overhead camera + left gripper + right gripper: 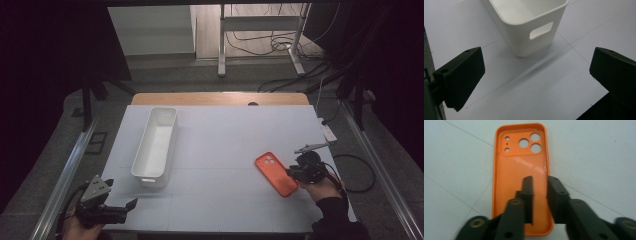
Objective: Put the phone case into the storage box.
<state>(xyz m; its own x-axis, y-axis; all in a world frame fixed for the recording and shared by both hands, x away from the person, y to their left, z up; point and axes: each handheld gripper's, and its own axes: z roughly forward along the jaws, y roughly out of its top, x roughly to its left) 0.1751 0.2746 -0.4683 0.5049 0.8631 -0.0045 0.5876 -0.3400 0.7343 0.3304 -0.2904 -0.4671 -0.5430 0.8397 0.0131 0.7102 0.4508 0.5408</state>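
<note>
An orange phone case (274,172) lies flat on the white table, right of centre, hollow side up with its camera holes at the far end (521,165). My right gripper (290,172) is at the case's right long edge. In the right gripper view its jaws (540,180) straddle that side wall, one inside the case and one outside, with a narrow gap between them. My left gripper (132,204) hovers wide open and holding nothing near the table's front left corner. It points at the near end of a white bin (524,37).
The long white bin (150,177) stands left of centre, running front to back, and looks empty. A white adapter with a cable (327,132) lies at the table's right edge. A wooden strip (220,98) borders the far edge.
</note>
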